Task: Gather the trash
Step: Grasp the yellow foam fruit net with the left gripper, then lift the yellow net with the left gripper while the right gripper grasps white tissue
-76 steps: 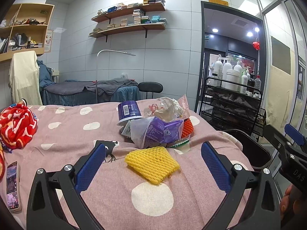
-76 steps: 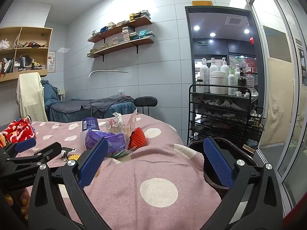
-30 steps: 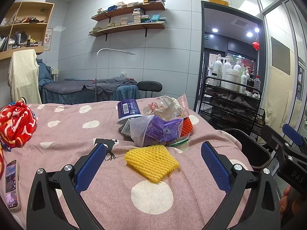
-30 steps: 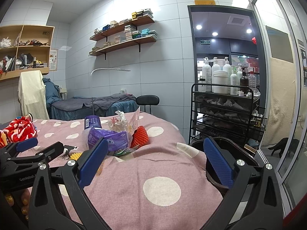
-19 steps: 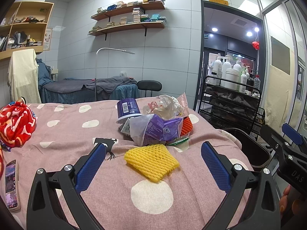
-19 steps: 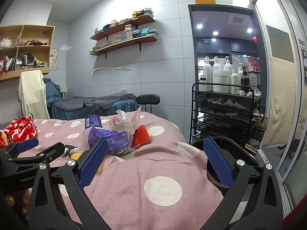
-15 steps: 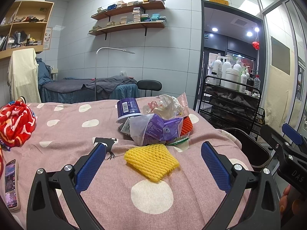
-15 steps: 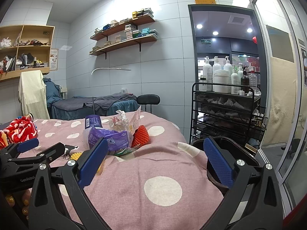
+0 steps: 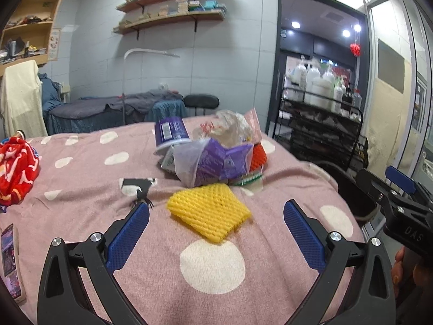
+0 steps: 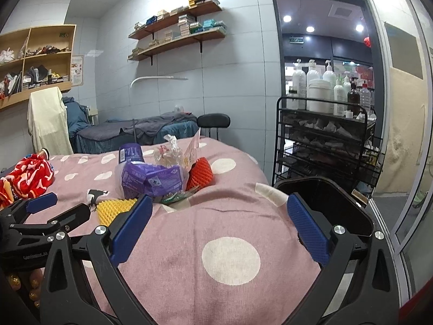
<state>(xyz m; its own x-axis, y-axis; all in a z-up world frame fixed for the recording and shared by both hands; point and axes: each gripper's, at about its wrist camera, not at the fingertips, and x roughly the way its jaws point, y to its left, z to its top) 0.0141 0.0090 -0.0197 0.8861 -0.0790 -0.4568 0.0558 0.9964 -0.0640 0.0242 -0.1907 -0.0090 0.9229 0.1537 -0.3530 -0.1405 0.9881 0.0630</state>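
Trash lies piled on the pink dotted bedspread [image 9: 81, 178]: a yellow foam net [image 9: 207, 211] nearest, then a purple wrapper in clear plastic [image 9: 216, 162], an upturned purple cup [image 9: 171, 134], a crumpled clear bag [image 9: 232, 127] and an orange foam net [image 9: 259, 154]. My left gripper [image 9: 216, 230] stands open just short of the yellow foam net, holding nothing. My right gripper [image 10: 220, 224] is open over the bed's right side, empty, with the pile [image 10: 151, 177] ahead to its left. A black bin [image 10: 324, 203] stands beside the bed, behind the right finger.
A phone [image 9: 9, 260] and a red patterned cloth [image 9: 16, 165] lie at the bed's left. A black wire cart [image 10: 324, 140] with bottles stands right of the bed by a glass door. A massage bed [image 10: 135, 132] and stool [image 10: 213, 122] are behind.
Both grippers have crept a little forward toward the pile. Both stay open; nothing has been picked up.
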